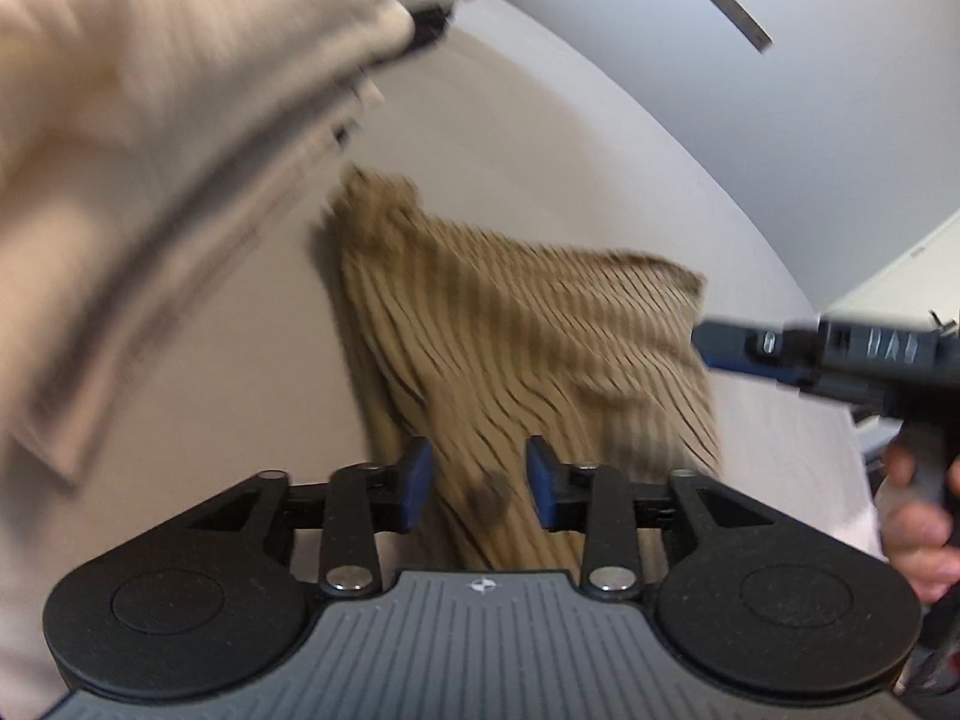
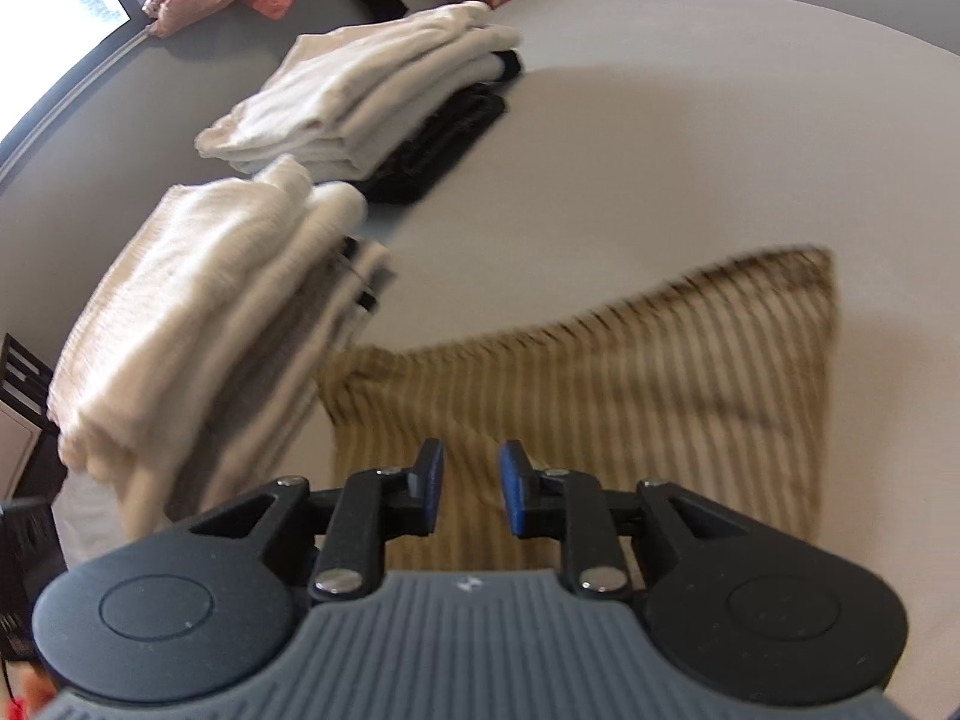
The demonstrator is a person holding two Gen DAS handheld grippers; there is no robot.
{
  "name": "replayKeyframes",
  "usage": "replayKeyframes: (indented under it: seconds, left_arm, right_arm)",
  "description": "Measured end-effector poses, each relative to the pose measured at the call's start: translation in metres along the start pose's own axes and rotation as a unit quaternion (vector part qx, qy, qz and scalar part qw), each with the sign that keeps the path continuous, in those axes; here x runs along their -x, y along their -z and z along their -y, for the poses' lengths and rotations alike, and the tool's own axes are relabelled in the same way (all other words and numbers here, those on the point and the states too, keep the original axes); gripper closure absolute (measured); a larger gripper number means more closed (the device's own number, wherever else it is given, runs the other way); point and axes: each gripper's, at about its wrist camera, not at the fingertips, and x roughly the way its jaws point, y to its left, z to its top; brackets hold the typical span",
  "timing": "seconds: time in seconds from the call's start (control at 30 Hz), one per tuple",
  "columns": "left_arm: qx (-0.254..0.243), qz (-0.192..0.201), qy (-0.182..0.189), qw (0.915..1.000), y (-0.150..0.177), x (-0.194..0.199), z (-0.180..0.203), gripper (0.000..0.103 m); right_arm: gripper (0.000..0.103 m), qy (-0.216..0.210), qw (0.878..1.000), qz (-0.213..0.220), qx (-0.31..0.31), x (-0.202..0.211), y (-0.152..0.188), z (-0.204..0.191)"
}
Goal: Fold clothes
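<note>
Left gripper (image 1: 479, 483) with jaws parted to a moderate gap and holding nothing; the striped tan garment (image 1: 516, 348) lies just beyond and beneath the blue fingertips (image 1: 416, 483), visible through the gap. Right gripper (image 2: 471, 489) likewise parted, more narrowly, and empty, poised over the near edge of the same striped tan garment (image 2: 600, 384), which lies flat on the pale bed surface (image 2: 690, 138). In the left wrist view the right gripper (image 1: 699, 339) enters from the right side, its tip at the garment's right edge, with the person's hand (image 1: 918, 516) on its handle; the state of its jaws cannot be told from this view. Beside the garment's left edge stands a stack of folded cream clothes (image 2: 198, 312). Farther along the bed, a second folded stack, cream over black (image 2: 372, 102). Motion blur obscures fine detail.
</note>
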Motion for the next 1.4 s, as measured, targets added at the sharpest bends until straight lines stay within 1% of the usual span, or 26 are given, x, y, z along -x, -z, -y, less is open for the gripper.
replayKeyframes:
  seconds: [0.07,0.13,0.17,0.27,0.37,0.43,0.5,0.53,0.6,0.63,0.67,0.7,0.77,0.8,0.83,0.9,1.0,1.03,1.07,1.1,1.17,1.2,1.23,1.3,1.33,1.4]
  left_arm:
    - [-0.008,-0.015,-0.002,0.9999,0.009,-0.004,0.008,0.055]
    - [-0.021,-0.025,-0.022,0.9992,0.017,-0.009,0.013,0.057]
    - [-0.027,-0.030,-0.031,0.9987,0.020,-0.012,0.014,0.069]
    - [-0.038,-0.041,-0.065,0.9963,0.027,-0.020,0.014,0.084]
    - [-0.048,-0.043,-0.093,0.9936,0.031,-0.022,0.017,0.093]
    - [-0.058,-0.040,-0.108,0.9916,0.035,-0.021,0.020,0.095]
    - [-0.068,-0.037,-0.124,0.9893,0.038,-0.020,0.023,0.095]
    - [-0.067,-0.035,-0.126,0.9892,0.040,-0.018,0.024,0.095]
    - [-0.053,-0.029,-0.122,0.9907,0.044,-0.011,0.024,0.092]
    - [-0.047,-0.026,-0.119,0.9914,0.046,-0.008,0.023,0.089]
    - [-0.040,-0.023,-0.117,0.9920,0.048,-0.005,0.023,0.079]
    - [-0.026,-0.020,-0.111,0.9933,0.052,0.001,0.023,0.074]
    - [0.012,-0.018,-0.087,0.9960,0.063,0.012,0.023,0.053]
    - [0.028,-0.025,-0.071,0.9968,0.070,0.014,0.025,0.049]
    - [0.039,-0.036,-0.057,0.9970,0.077,0.015,0.026,0.047]
    - [0.054,-0.063,-0.045,0.9955,0.091,0.011,0.031,0.047]
    - [0.061,-0.098,-0.049,0.9921,0.111,0.001,0.038,0.049]
    - [0.063,-0.110,-0.050,0.9907,0.118,-0.002,0.041,0.051]
    - [0.058,-0.117,-0.056,0.9898,0.123,-0.005,0.044,0.057]
    - [0.049,-0.121,-0.066,0.9893,0.126,-0.008,0.047,0.060]
    - [0.033,-0.127,-0.084,0.9878,0.130,-0.013,0.053,0.063]
    - [0.026,-0.129,-0.089,0.9872,0.130,-0.014,0.054,0.065]
    - [0.020,-0.131,-0.095,0.9866,0.130,-0.016,0.056,0.067]
    - [0.019,-0.132,-0.099,0.9861,0.130,-0.015,0.055,0.068]
    - [0.015,-0.128,-0.097,0.9869,0.130,-0.013,0.057,0.068]
    - [-0.006,-0.110,-0.094,0.9894,0.133,-0.004,0.064,0.068]
  right_arm:
    - [0.076,0.010,1.000,0.003,-0.008,0.013,0.023,0.016]
    - [0.074,0.017,1.000,0.006,-0.020,0.026,0.045,0.032]
    - [0.074,0.018,0.999,0.007,-0.028,0.033,0.056,0.040]
    - [0.074,0.025,0.998,0.012,-0.050,0.053,0.087,0.060]
    - [0.073,0.038,0.997,0.012,-0.064,0.067,0.112,0.074]
    - [0.072,0.043,0.996,0.011,-0.076,0.074,0.127,0.084]
    - [0.071,0.045,0.995,0.009,-0.089,0.079,0.140,0.091]
    - [0.070,0.046,0.994,0.007,-0.094,0.081,0.147,0.095]
    - [0.069,0.045,0.993,0.008,-0.104,0.086,0.159,0.100]
    - [0.068,0.043,0.993,0.010,-0.110,0.089,0.165,0.102]
    - [0.067,0.038,0.992,0.013,-0.116,0.092,0.171,0.103]
    - [0.064,0.033,0.992,0.016,-0.123,0.096,0.176,0.104]
    - [0.059,0.022,0.990,0.023,-0.137,0.102,0.185,0.105]
    - [0.055,0.016,0.989,0.023,-0.144,0.104,0.190,0.106]
    - [0.054,0.011,0.989,0.020,-0.149,0.105,0.194,0.105]
    - [0.054,0.007,0.988,0.009,-0.152,0.104,0.203,0.104]
    - [0.054,0.000,0.988,-0.004,-0.152,0.101,0.215,0.102]
    - [0.054,-0.002,0.988,-0.007,-0.152,0.101,0.219,0.102]
    - [0.054,-0.003,0.988,-0.009,-0.151,0.100,0.223,0.103]
    - [0.055,-0.004,0.988,-0.010,-0.152,0.099,0.226,0.104]
    - [0.063,-0.005,0.988,-0.012,-0.154,0.097,0.230,0.107]
    - [0.071,-0.004,0.987,-0.012,-0.157,0.096,0.231,0.108]
    - [0.073,-0.001,0.987,-0.016,-0.159,0.094,0.232,0.109]
    - [0.073,0.006,0.987,-0.022,-0.158,0.091,0.232,0.109]
    - [0.073,0.008,0.988,-0.020,-0.150,0.093,0.231,0.108]
    - [0.073,0.016,0.993,-0.006,-0.113,0.101,0.226,0.101]
